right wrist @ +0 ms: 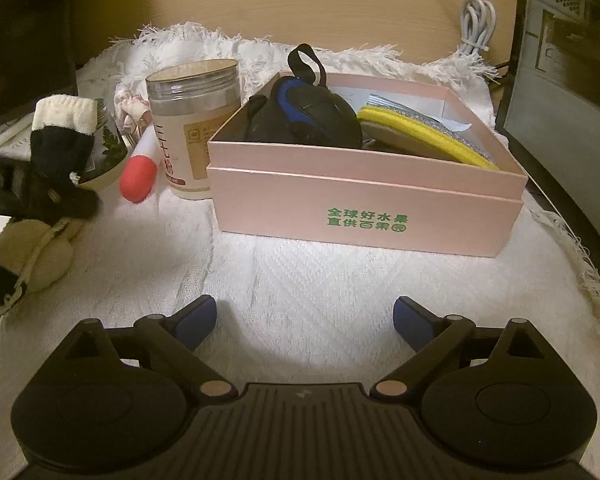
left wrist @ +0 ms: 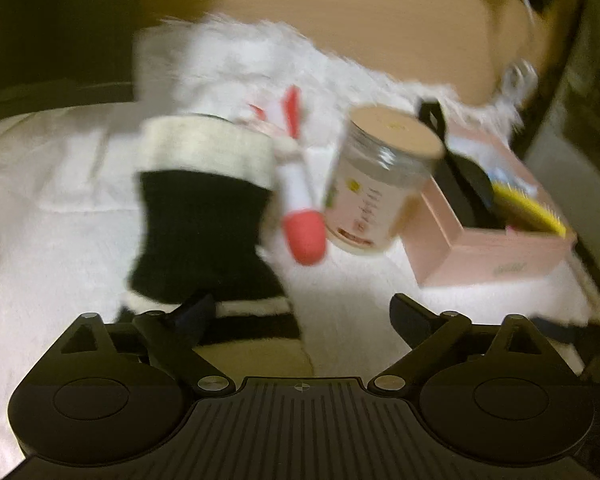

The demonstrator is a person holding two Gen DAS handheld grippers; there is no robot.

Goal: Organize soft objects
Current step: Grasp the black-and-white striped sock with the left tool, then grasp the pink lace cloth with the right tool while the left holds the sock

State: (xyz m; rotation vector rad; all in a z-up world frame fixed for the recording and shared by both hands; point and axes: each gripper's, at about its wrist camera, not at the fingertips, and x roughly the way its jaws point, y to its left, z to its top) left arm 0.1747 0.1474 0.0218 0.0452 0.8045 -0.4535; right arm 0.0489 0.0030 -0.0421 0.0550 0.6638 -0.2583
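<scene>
Your left gripper (left wrist: 300,312) gapes wide, its left finger against the black-and-cream sock (left wrist: 196,216) at 11 o'clock, nothing pinched. Your right gripper (right wrist: 304,320) is also spread and empty over the cloth (right wrist: 300,272). The pink box (right wrist: 364,200), already holding soft items, sits at 12 o'clock from it. Risk: reaching for the sock, you may knock the jar (left wrist: 380,180) or the red-tipped tube (left wrist: 300,216) beside it, which would topple easily on the soft cloth.
</scene>
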